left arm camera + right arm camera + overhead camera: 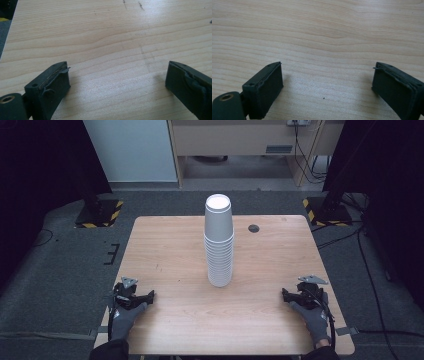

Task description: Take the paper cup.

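A tall stack of white paper cups (219, 241), upside down, stands in the middle of the wooden table (170, 245). My left gripper (147, 296) rests on the table near its front left corner, held by a gloved hand. In the left gripper view its jaws stand wide apart over bare wood, the left gripper (117, 75) open with nothing between them. My right gripper (286, 295) rests near the front right corner in the other gloved hand. In the right gripper view the right gripper (327, 75) is open too, with bare wood between its jaws. Both grippers lie well apart from the stack.
A dark round cable hole (254, 228) sits in the table at the back right. Black stands with yellow-striped bases (98, 213) flank the table's far corners. Cables run over the grey carpet at the right.
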The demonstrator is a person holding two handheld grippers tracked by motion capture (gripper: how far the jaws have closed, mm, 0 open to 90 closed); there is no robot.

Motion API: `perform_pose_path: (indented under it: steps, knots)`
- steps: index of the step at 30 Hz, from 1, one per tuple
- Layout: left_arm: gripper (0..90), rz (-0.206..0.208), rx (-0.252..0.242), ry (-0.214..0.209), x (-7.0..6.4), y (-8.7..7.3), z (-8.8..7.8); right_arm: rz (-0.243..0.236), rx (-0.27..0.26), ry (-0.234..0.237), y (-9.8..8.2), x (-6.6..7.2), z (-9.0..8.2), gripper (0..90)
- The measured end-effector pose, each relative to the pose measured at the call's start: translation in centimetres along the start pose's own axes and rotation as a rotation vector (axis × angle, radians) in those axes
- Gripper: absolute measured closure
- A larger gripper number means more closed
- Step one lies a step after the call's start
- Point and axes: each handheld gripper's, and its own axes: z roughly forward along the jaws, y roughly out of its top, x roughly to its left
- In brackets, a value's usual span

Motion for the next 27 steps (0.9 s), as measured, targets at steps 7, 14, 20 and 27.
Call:
perform_pose_path:
  steps: [7, 14, 20, 27]
  knots:
    - [4.5, -0.006, 0.000, 0.007, -0.1, 0.0, 0.0, 0.029, -0.106, 0.045, 0.6, 0.4, -1.7, 11.6]
    - [4.6, -0.006, 0.001, 0.007, -0.1, 0.0, 0.0, 0.017, -0.177, 0.088, 1.4, 1.4, -3.3, 12.5]
    - [4.5, -0.006, 0.001, 0.006, -0.1, 0.0, 0.0, 0.012, -0.213, 0.138, 2.0, 2.5, -4.0, 12.1]
    - [4.2, -0.005, 0.002, 0.006, -0.1, 0.0, 0.0, 0.004, -0.264, 0.164, 2.8, 3.1, -5.1, 12.1]
